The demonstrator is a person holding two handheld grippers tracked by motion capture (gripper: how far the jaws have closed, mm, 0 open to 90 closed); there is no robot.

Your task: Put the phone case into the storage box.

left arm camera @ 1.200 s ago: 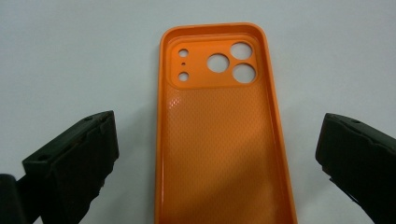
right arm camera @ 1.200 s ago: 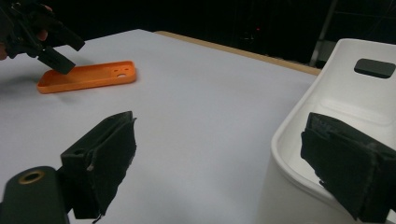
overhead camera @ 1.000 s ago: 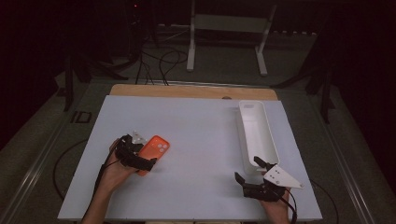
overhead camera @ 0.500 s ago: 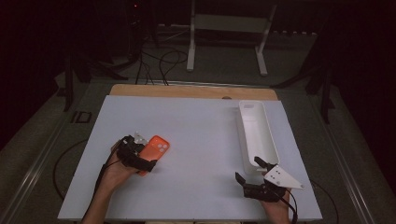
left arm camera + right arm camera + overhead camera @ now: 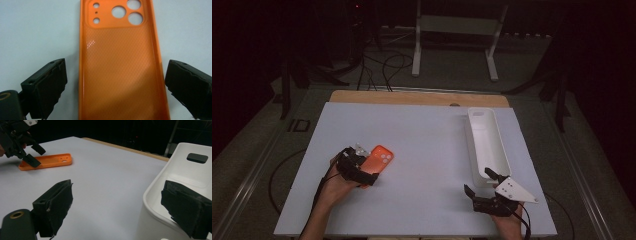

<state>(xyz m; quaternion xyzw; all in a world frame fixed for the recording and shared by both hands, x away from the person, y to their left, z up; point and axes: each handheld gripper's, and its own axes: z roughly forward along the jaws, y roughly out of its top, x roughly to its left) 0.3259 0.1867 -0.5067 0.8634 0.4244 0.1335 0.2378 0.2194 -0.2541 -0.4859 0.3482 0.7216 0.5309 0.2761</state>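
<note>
The left claw (image 5: 115,87) stands wide around the orange phone case (image 5: 120,65); the right claw (image 5: 120,210) is wide beside the white tray (image 5: 190,182).

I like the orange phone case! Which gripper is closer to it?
Left. The left gripper has its open jaws on either side of the phone case; the right gripper sits far across the table beside the white tray.

1. Table (image 5: 427,140): white top, wooden edge strip showing along the far side.
2. Orange phone case (image 5: 376,161): lies flat on the table, near-left area, open side up, camera cutouts at its far end.
3. White tray (image 5: 486,145): long narrow bin on the right side, running near to far, slot handle at far end.
</note>
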